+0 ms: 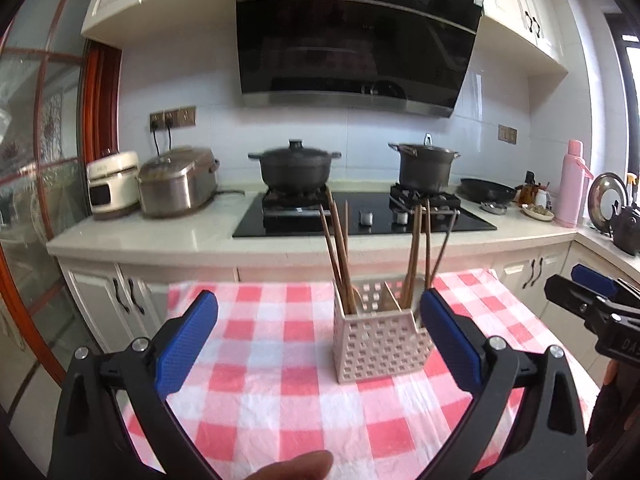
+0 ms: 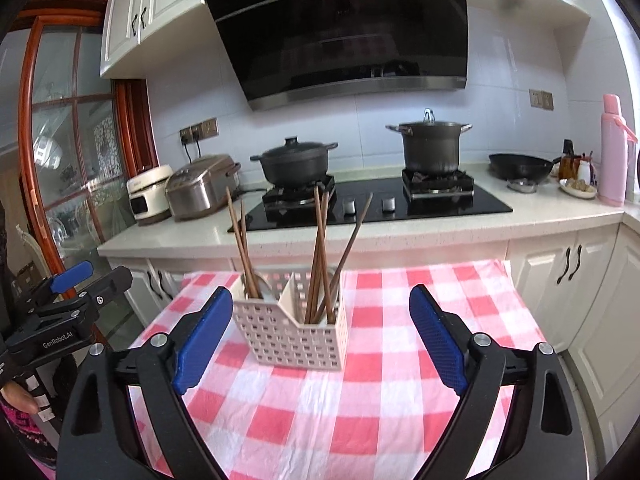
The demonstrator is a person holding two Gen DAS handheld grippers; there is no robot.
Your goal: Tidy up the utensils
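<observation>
A white perforated utensil holder (image 1: 380, 346) (image 2: 292, 338) with two compartments stands upright on the red-and-white checked tablecloth (image 1: 280, 400) (image 2: 360, 400). Brown wooden chopsticks (image 1: 336, 248) (image 2: 320, 252) stand in both compartments, leaning outward. My left gripper (image 1: 320, 340) is open and empty, held above the cloth just in front of the holder, whose right end is by the right finger. My right gripper (image 2: 320, 340) is open and empty, a little in front of the holder. Each gripper also shows at the edge of the other's view, the right one (image 1: 592, 300) and the left one (image 2: 64, 308).
Behind the table runs a white counter (image 1: 160, 236) with a black hob, two dark pots (image 1: 294, 168) (image 1: 424, 168), a rice cooker (image 1: 178, 186), a white appliance, a frying pan (image 2: 520, 166) and a pink flask (image 2: 614, 152). A glass door stands at left.
</observation>
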